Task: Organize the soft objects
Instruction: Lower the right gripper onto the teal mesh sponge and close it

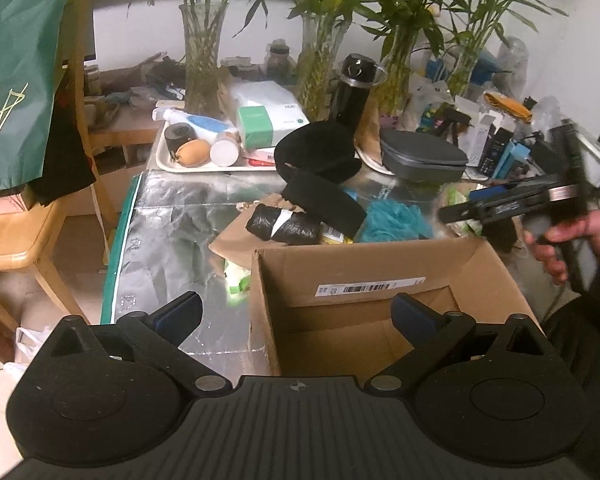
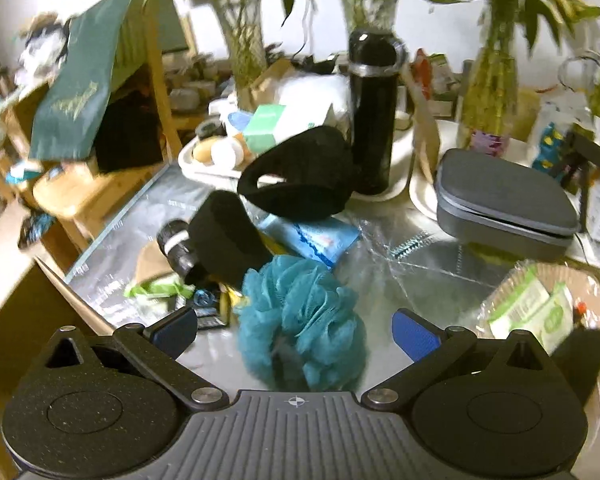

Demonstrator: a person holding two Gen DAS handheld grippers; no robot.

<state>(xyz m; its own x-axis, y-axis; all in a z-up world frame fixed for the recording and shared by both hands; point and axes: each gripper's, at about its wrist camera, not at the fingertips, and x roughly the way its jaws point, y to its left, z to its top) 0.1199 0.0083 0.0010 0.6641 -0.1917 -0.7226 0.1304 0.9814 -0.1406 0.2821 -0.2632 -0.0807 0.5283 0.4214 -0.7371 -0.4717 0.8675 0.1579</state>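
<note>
A shiny silver surface (image 2: 400, 280) carries clutter: an open cardboard box (image 1: 380, 280), a teal bath pouf (image 2: 300, 320), a black strap (image 2: 296, 172), a black flask (image 2: 372, 112), a grey case (image 2: 504, 196) and a white tray (image 1: 204, 164).

Beside the brown cardboard box (image 1: 380, 276) we see a teal mesh sponge (image 2: 300, 320), a black fabric band (image 2: 300, 172) and a black flask (image 2: 372, 112).

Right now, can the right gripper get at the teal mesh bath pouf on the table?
Probably yes. The right gripper has its jaws open, and the teal mesh bath pouf sits directly between and ahead of them, with nothing lying over it.
</note>
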